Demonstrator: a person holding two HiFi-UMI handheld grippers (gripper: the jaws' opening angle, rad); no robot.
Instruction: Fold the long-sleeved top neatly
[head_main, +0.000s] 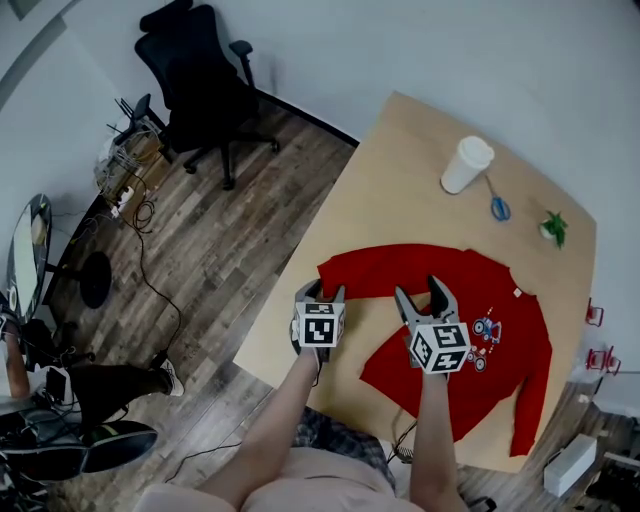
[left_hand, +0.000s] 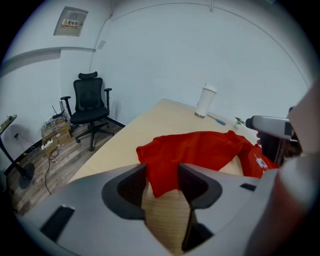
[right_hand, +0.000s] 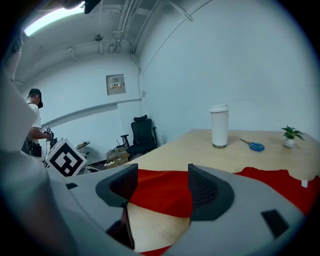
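Note:
The red long-sleeved top (head_main: 510, 300) lies on the light wooden table (head_main: 400, 170), print side up. One sleeve is folded across towards the left; the other runs down the right side. My left gripper (head_main: 320, 290) is low over the left end of the folded sleeve. In the left gripper view the jaws (left_hand: 162, 182) stand apart with a corner of the red cloth (left_hand: 200, 147) between them, and the pads do not press it. My right gripper (head_main: 422, 292) is open over the lower edge of the sleeve, with red cloth (right_hand: 280, 187) lying beyond its jaws (right_hand: 159, 187).
A white cup (head_main: 466, 164), blue scissors (head_main: 497, 205) and a small plant (head_main: 553, 228) sit at the table's far side. The table's left edge (head_main: 270, 350) is close to the left gripper. A black office chair (head_main: 200, 80) stands on the floor.

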